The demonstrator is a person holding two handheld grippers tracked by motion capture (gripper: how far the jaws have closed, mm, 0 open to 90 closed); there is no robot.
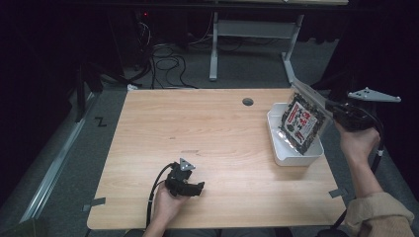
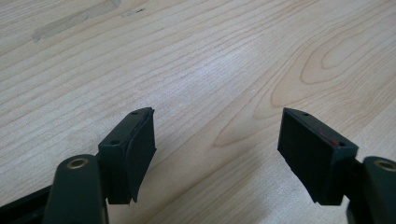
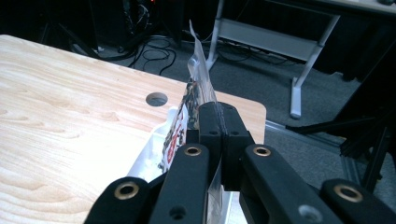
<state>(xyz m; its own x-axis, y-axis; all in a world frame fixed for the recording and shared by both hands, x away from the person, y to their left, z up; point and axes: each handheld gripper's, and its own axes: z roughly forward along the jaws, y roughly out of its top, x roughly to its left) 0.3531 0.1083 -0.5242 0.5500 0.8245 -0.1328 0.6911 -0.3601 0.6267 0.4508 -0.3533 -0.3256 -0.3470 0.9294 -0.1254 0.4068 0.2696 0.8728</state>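
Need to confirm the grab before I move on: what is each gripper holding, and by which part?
The right gripper pinches the snack packet by its clear top edge, above the white bin. The left gripper holds nothing.

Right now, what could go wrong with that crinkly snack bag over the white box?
The right hand-held gripper pinches only the clear top edge of the dark printed snack bag, so the bag might slip free. It hangs tilted over the white plastic bin, so it could snag the rim or tip outside. The bin sits near the wooden table's right edge; a bump might push it off.
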